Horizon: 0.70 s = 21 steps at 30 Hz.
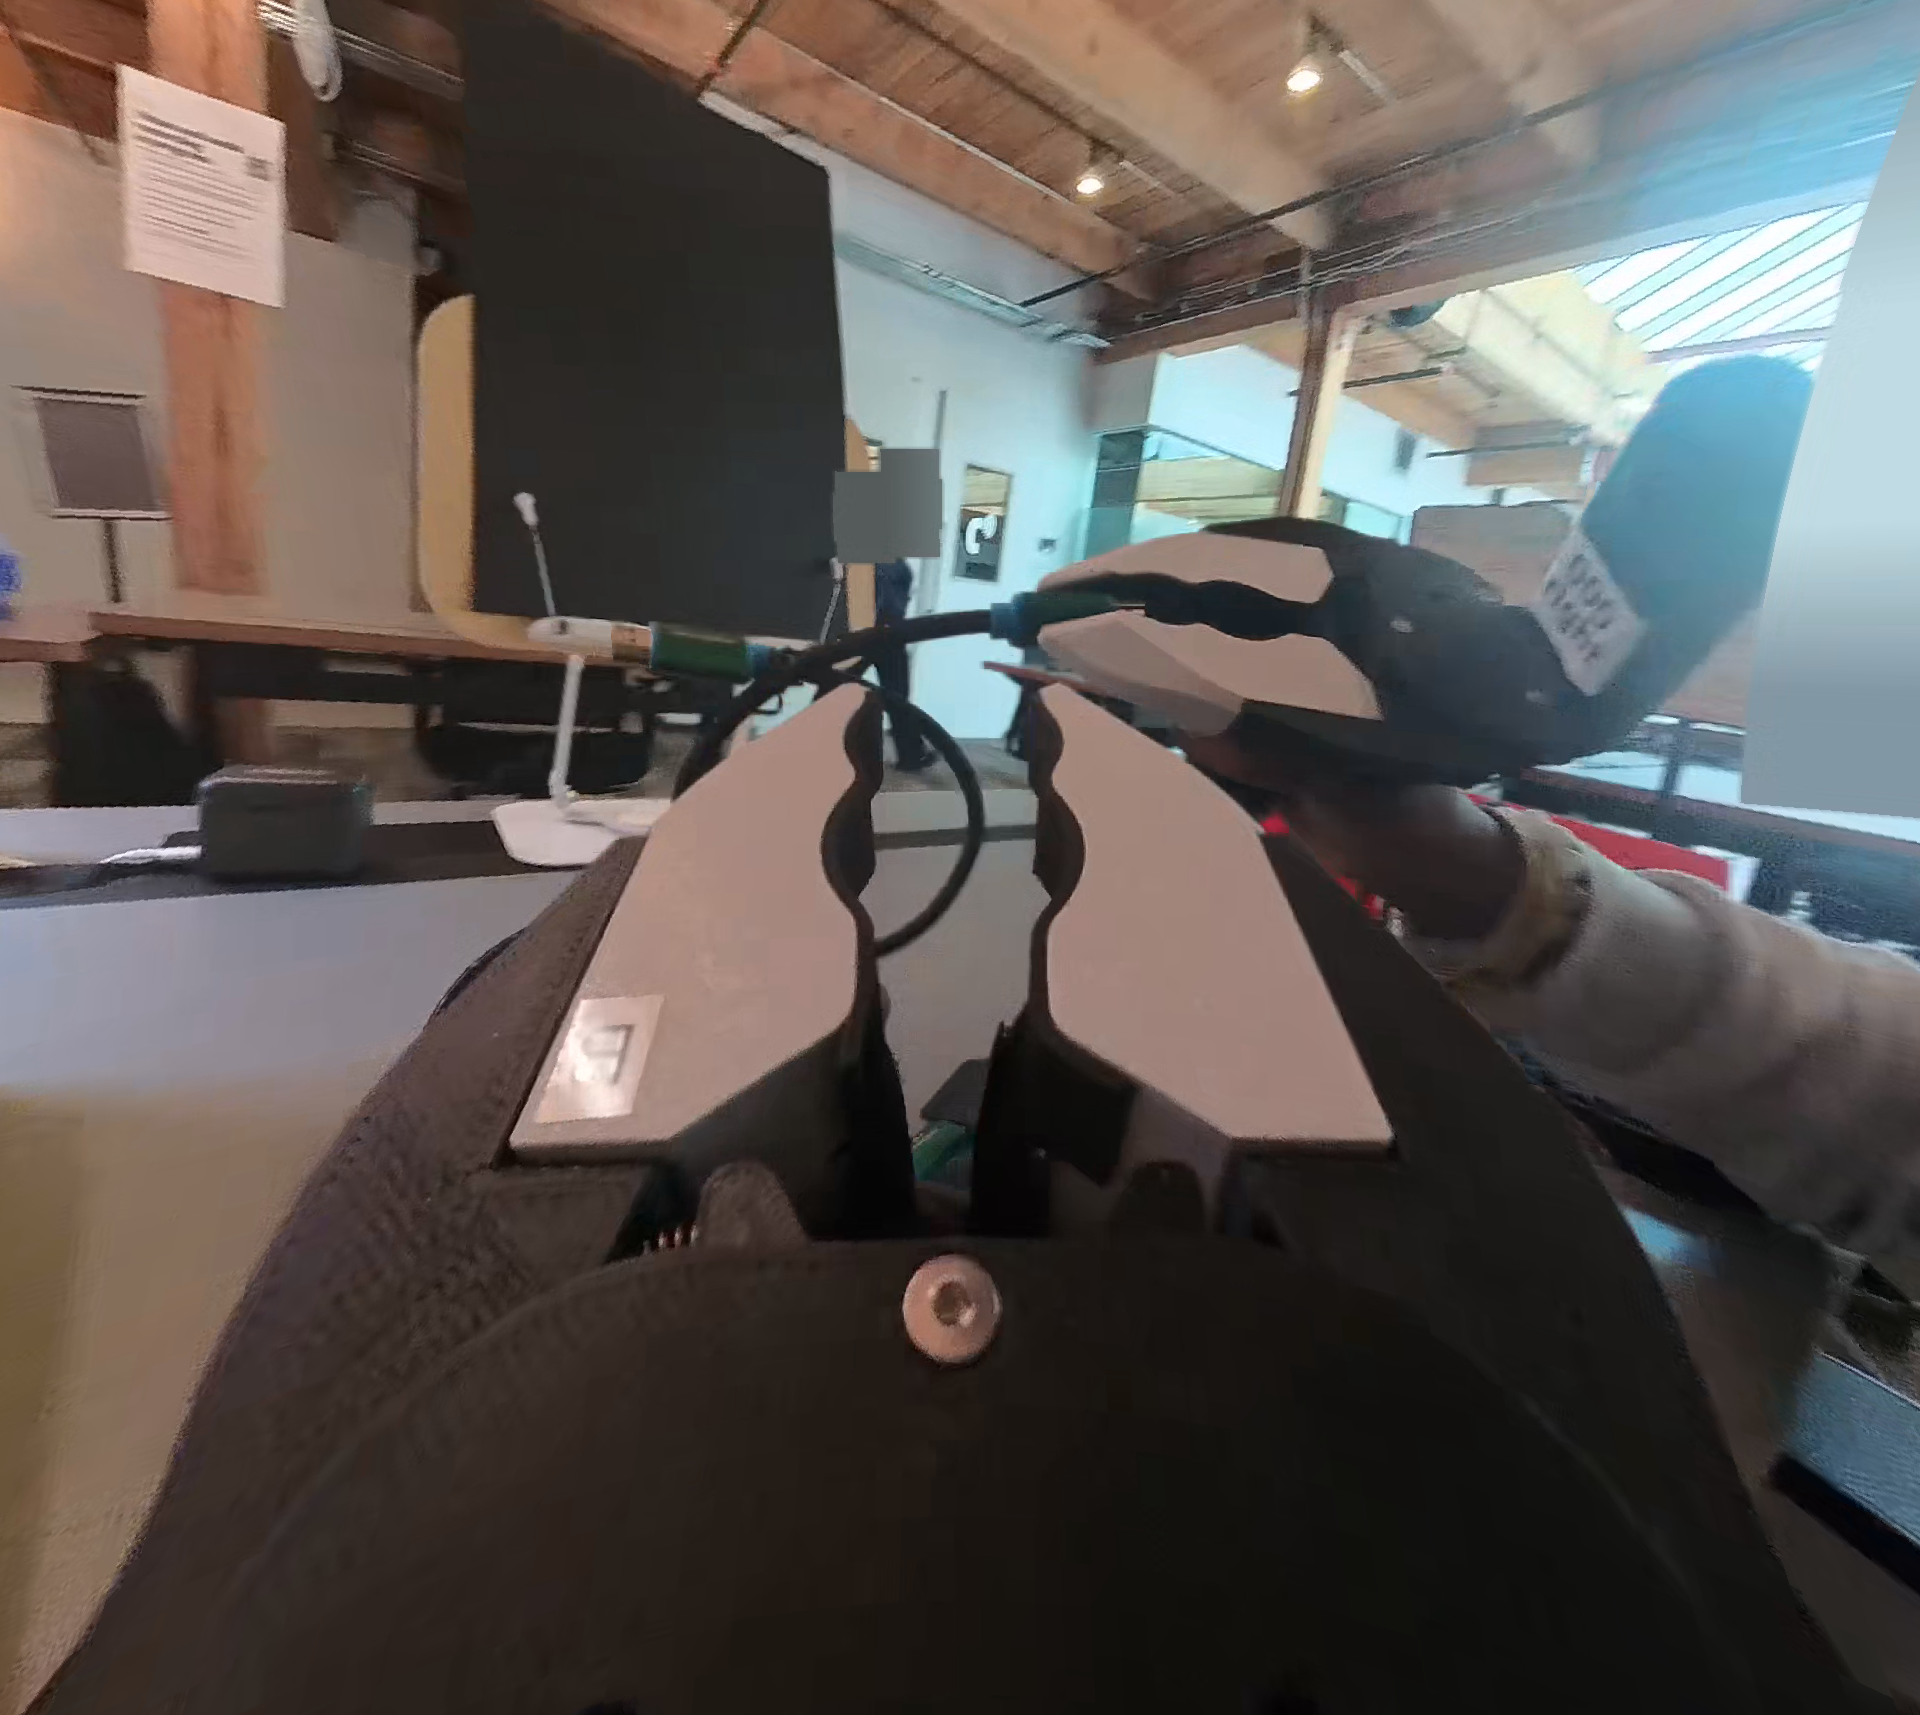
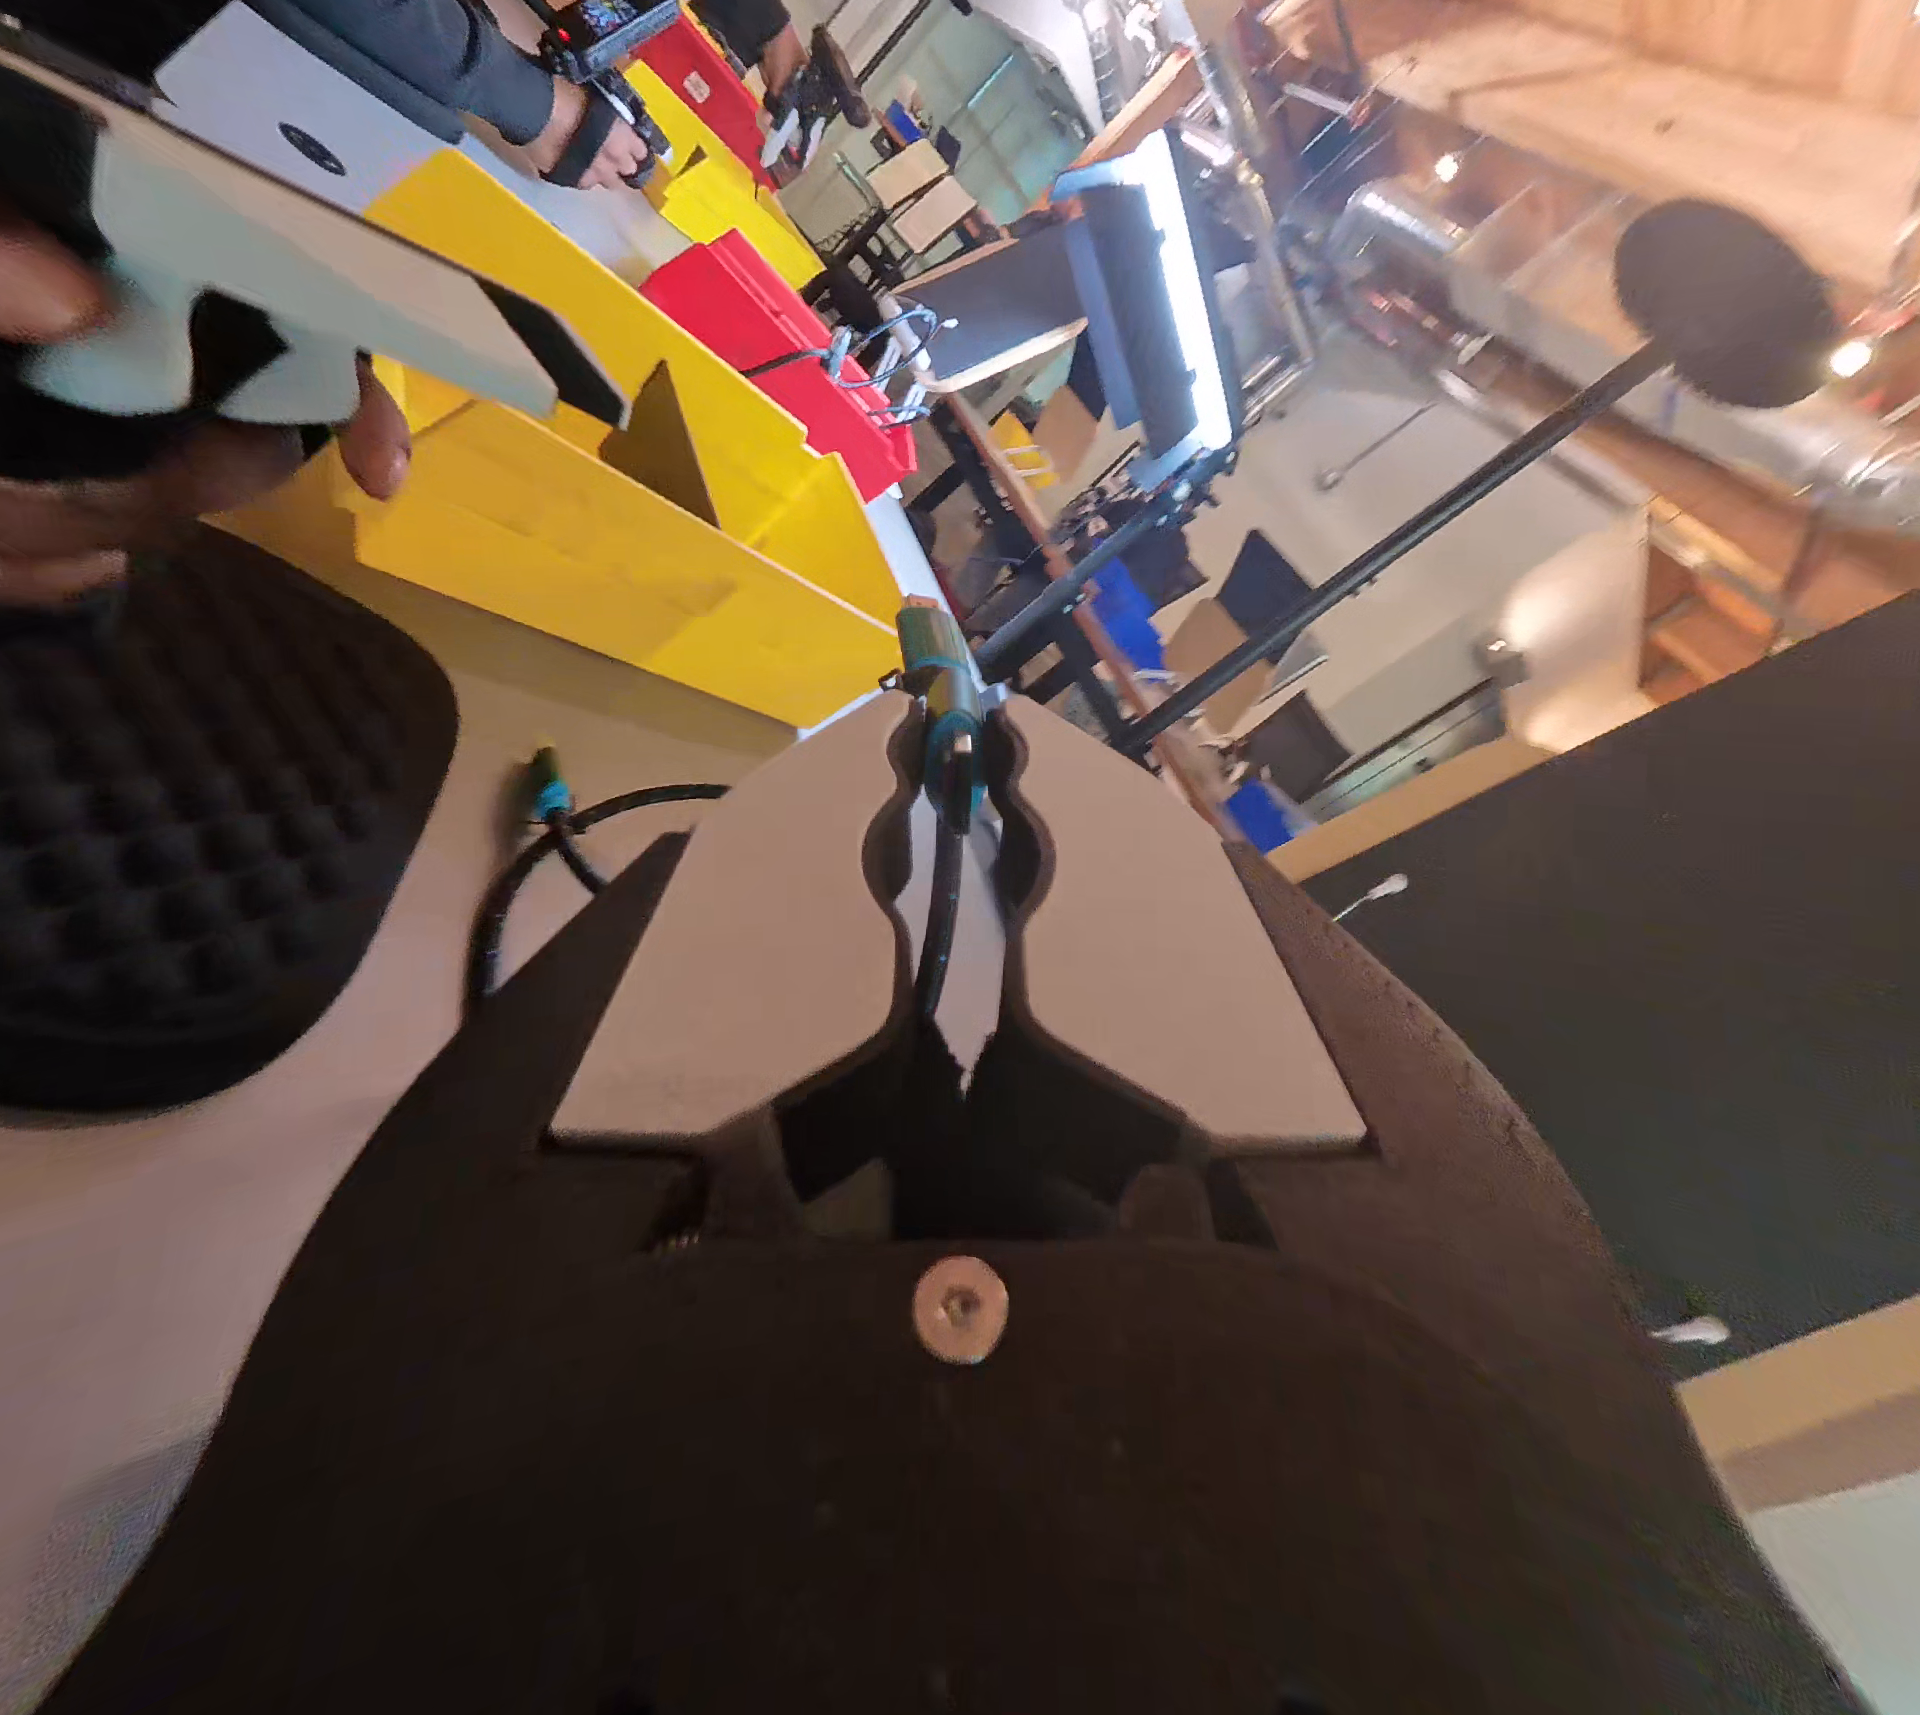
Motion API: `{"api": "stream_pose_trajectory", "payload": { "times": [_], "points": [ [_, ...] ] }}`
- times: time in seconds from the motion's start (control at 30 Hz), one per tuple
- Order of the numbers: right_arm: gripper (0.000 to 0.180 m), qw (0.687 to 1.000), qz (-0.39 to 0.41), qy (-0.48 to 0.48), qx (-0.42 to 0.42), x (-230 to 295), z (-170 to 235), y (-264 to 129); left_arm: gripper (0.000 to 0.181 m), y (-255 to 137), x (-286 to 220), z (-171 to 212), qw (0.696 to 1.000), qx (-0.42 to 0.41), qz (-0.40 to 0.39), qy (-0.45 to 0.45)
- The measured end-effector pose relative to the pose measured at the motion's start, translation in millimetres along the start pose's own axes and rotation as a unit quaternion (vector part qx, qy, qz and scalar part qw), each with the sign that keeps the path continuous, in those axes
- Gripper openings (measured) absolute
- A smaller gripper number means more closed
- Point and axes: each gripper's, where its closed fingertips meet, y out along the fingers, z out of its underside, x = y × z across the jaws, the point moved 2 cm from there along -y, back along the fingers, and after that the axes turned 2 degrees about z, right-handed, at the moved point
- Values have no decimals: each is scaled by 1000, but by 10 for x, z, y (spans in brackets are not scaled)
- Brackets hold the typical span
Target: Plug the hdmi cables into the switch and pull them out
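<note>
My right gripper [image 2: 951, 709] is shut on a green HDMI plug [image 2: 935, 668], whose gold tip sticks out past the fingertips. Its black cable [image 2: 940, 896] runs back between the fingers. In the left wrist view the right gripper [image 1: 1039, 621] is held up at the right with that plug [image 1: 1070, 603]. The cable [image 1: 883, 631] loops down to a second green plug [image 1: 696, 652] at the left, also seen in the right wrist view [image 2: 545, 787]. My left gripper [image 1: 956, 715] is open and empty, just below the cable. I cannot pick out the switch.
A dark grey box [image 1: 281, 818] and a white lamp stand [image 1: 566, 730] sit on the grey table [image 1: 260, 969]. A black foam mat [image 2: 156, 834] lies at the left, with yellow bins [image 2: 623, 502] and red bins [image 2: 790, 346] beyond. Another person's hands [image 2: 603, 143] are farther along the table.
</note>
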Motion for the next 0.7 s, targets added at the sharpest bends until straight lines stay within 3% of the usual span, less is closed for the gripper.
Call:
{"api": "stream_pose_trajectory", "payload": {
  "times": [0.1,0.27,0.47,0.63,0.7],
  "points": [
    [11,998,22,-55,-21,-15,-99,-29,26,-4,-95,-72,995,6,71,-71],
    [11,986,16,-143,-86,200,-301,-98,35,84,-456,154,946,50,218,-235],
    [11,970,-44,-173,-165,486,-480,-225,40,148,-538,170,929,20,251,-273],
    [11,960,-91,-162,-211,665,-579,-304,32,60,-618,-19,855,-40,345,-385],
    [11,956,-96,-169,-221,705,-602,-326,26,41,-620,-7,849,-39,353,-392]
  ]
}}
